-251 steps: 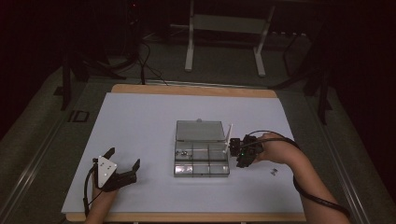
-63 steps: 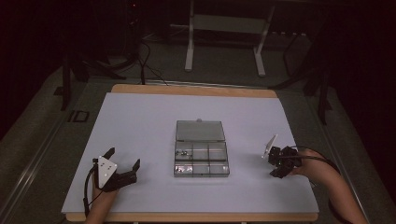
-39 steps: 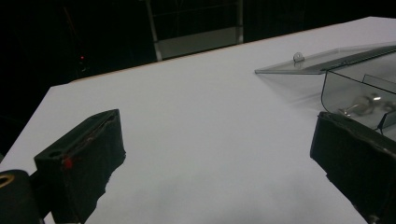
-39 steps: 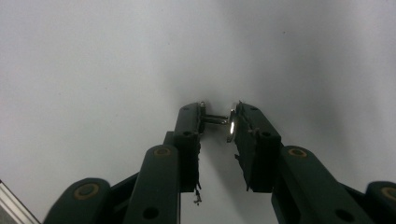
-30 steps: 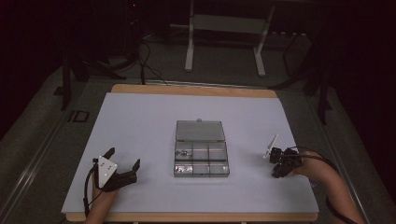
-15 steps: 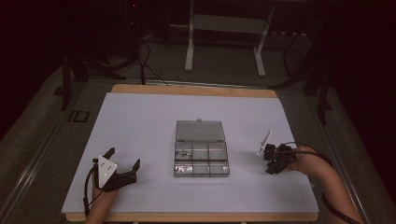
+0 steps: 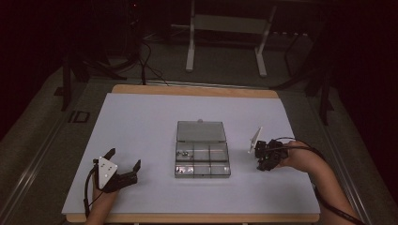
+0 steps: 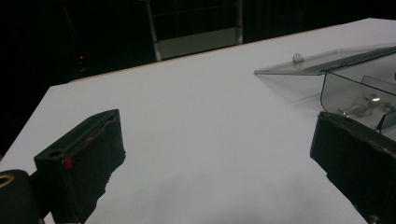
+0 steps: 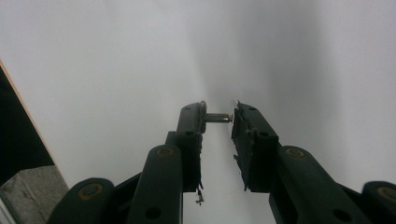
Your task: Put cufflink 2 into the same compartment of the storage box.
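right of the box (image 7: 202, 154), the right gripper (image 9: 218, 117) pinches a screw (image 9: 215, 117).

Left gripper (image 7: 123, 165) just sits low at the near left, jaws spread wide. Right gripper (image 7: 261, 159) is over on the right, forearm angled in, jaws nearly closed.

Open clear compartment box (image 7: 202, 154) mid-table, left hand-held gripper (image 7: 123, 164) resting, right hand-held gripper (image 7: 261, 157) beside box
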The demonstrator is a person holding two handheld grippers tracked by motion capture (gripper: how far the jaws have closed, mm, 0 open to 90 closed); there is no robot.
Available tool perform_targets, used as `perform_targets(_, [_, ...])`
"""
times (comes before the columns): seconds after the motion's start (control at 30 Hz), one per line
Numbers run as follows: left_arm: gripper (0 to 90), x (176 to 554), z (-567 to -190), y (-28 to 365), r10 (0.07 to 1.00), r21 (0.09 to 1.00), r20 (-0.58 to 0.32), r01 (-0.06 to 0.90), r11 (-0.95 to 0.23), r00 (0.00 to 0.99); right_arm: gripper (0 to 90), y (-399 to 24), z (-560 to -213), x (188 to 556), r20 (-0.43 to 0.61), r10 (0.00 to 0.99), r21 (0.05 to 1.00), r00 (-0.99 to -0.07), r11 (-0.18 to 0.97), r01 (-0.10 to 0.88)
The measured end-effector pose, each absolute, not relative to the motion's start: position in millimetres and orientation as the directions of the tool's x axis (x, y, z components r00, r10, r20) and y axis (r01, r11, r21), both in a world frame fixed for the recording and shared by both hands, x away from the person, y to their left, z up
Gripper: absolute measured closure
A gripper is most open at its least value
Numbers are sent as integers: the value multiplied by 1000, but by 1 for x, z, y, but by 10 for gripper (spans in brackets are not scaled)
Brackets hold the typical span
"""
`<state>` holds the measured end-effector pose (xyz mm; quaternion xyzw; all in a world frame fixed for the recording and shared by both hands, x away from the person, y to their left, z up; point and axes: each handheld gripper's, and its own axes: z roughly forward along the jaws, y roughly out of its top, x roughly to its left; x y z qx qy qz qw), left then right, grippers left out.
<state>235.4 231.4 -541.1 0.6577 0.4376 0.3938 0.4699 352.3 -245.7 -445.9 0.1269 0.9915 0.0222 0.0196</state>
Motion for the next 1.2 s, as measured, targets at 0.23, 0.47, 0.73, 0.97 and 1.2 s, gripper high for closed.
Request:
perform_targets(0.23, [38,235,-541,231,945,963,110,204,-179,308,719,-227,-438,353,-36,206,68,-978,977,203])
perform_targets(0.47, [38,235,-541,231,944,963,108,205,-178,310,720,-208,-432,352,-40,170,85,-985,982,166])
perform_targets(0.73, [38,235,-541,231,944,963,110,204,-179,312,719,-184,-428,351,-42,120,91,-992,989,116])
perform_targets(0.97, [38,235,-541,231,944,963,110,203,-179,312,719,-160,-429,350,-39,77,100,-996,992,73])
perform_targets(1.2, [39,235,-541,231,943,963,112,201,-181,313,719,-135,-431,347,-33,33,124,-999,992,28])
